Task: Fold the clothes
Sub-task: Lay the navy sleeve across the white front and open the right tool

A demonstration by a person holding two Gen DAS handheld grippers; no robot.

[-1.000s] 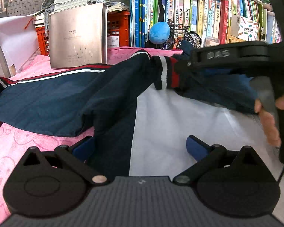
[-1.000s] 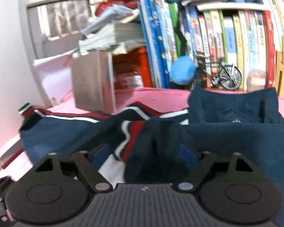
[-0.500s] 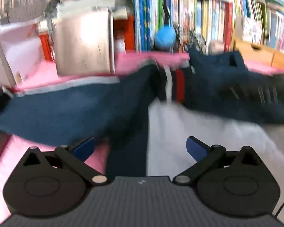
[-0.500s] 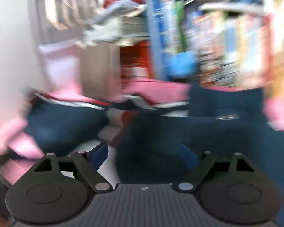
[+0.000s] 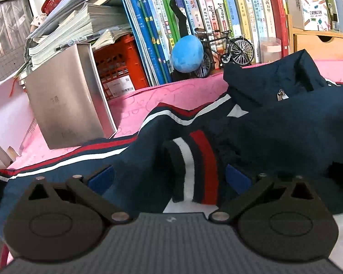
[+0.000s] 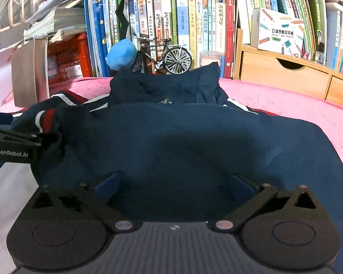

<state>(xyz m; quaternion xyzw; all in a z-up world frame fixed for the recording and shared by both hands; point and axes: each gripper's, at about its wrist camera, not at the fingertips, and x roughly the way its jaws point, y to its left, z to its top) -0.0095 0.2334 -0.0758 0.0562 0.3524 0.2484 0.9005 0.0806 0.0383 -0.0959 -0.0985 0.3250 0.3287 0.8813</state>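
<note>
Near field, lower frame of each wrist view: the left claw (image 5: 169,178) stands with its blue pads apart, the striped cuff (image 5: 195,169) of a sleeve lying between them but not pinched. The right claw (image 6: 175,185) is likewise spread, low over navy cloth, gripping nothing.

Middle field: the navy jacket (image 6: 183,141) lies across the pink bench (image 6: 297,105), one sleeve brought in over the body (the cuff sits at centre of the left view), the other sleeve (image 5: 64,159) stretching out toward the lower left of that view. White lining shows at the bottom left of the right view.

Far field: the collar with its zipper pull (image 5: 282,95) points toward the bookshelf (image 6: 194,22); a silver box (image 5: 68,100) stands at the left of the frame, near the outstretched sleeve.

Judgement: the fold is partway. A good sleeve fold wants the cuff laid flat and square to the body, creases smoothed outward, and the outstretched sleeve kept clear of the box.
</note>
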